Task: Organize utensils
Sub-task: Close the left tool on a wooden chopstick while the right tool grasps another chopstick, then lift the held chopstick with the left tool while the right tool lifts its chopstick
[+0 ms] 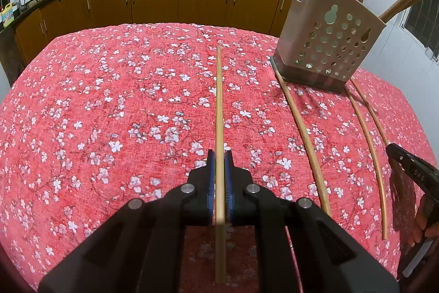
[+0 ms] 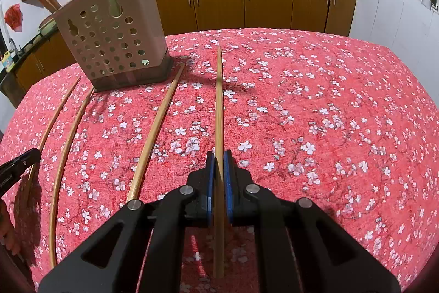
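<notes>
1. Each gripper is clamped on one chopstick: the left gripper [image 1: 219, 155] pinches a stick [image 1: 219, 100], and the right gripper [image 2: 219, 157] pinches another [image 2: 219, 100]. Both sticks point toward 12 o'clock over the cloth [image 1: 109, 100].
2. Done, it seems: several sticks already stand in the holder [image 1: 329, 45], at 2 o'clock in the left view.
3. Left: the two held sticks, plus three loose sticks [image 2: 153, 133] lying on the cloth, running from the holder's base toward 6 o'clock.
4. Judged roughly midway.
</notes>
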`<state>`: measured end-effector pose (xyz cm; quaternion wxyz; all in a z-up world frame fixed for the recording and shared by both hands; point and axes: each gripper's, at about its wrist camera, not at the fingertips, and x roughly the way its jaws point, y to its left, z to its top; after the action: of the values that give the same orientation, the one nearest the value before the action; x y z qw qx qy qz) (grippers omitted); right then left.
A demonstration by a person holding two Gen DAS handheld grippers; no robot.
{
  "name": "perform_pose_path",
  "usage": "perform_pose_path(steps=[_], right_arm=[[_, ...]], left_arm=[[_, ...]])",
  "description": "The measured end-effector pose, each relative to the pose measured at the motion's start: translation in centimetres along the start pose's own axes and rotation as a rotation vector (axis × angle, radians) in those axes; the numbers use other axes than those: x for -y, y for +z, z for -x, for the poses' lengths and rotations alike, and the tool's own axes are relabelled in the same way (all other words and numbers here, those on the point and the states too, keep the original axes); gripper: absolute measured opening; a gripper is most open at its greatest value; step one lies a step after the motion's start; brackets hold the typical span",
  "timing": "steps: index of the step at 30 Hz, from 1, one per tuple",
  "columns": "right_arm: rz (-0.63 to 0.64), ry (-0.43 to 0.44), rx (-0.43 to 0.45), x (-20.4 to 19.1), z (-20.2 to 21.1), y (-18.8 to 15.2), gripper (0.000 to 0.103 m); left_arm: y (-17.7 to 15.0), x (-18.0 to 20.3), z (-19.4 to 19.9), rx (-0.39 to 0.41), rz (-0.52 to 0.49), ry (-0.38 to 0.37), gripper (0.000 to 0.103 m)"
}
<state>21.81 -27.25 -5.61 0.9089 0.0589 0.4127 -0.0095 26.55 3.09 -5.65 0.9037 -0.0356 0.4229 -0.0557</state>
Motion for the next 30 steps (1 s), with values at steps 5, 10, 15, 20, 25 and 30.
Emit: perform_pose_path(steps=[5, 10, 15, 20, 25, 30], right_arm=[[0.000, 0.000, 0.000, 0.0, 0.0, 0.0, 0.008], [0.000, 0.000, 0.000, 0.0, 0.0, 0.0, 0.008], [0.019, -0.002, -0.003, -0.4, 0.6, -0.6, 0.008], [0.009, 0.017, -0.005, -0.3, 1.1, -0.9, 0.008], [0.009, 0.021, -0.005, -0.2, 1.1, -0.7, 0.008], [0.000, 0.038, 0.041, 0.5, 3.4, -0.5, 0.008]], left_arm=[[0.0, 0.0, 0.0, -0.010, 0.008, 0.006, 0.010], [0.0, -0.1, 0.0, -0.010, 0.008, 0.007, 0.010], [-0.7, 0.5, 0.6, -0.013, -0.020, 0.033, 0.010], [-1.9, 0.9, 1.6, -0.016, -0.041, 0.043, 0.010], [-2.3, 1.3, 1.9, -0.019, -0.069, 0.066, 0.008], [-1.9, 1.1, 2.1, -0.052, -0.091, 0.055, 0.007]])
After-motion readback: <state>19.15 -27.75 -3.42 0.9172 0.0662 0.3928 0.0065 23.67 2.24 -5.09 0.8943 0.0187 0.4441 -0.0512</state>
